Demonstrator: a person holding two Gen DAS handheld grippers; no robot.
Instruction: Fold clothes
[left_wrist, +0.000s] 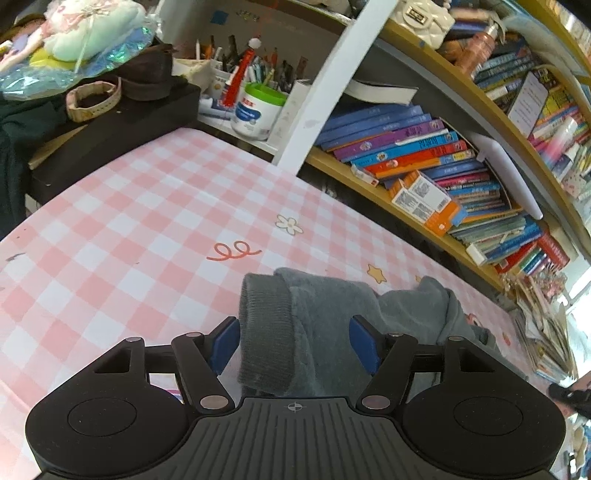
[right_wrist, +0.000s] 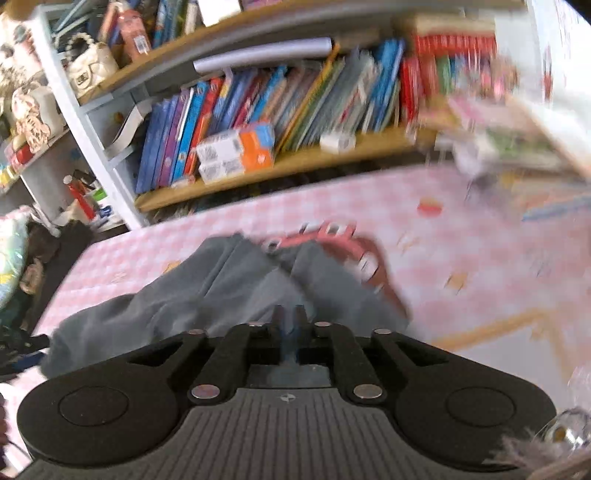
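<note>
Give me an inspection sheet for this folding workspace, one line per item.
Surface: pink-and-white checked cloth with small printed doodles.
Job's things: grey garment bunched on the cloth, ribbed cuff toward the camera; pink patterned waistband at its far end.
Clutter: orange box on the lower shelf; white tub with green lid beside pens.
Grippers: left tool straddles the cuff, blue pads at either side; right tool nearly closed over the grey fabric, view blurred.
Cables: nothing seen.
Surroundings: bookshelf packed with leaning books; white handbag above.
</note>
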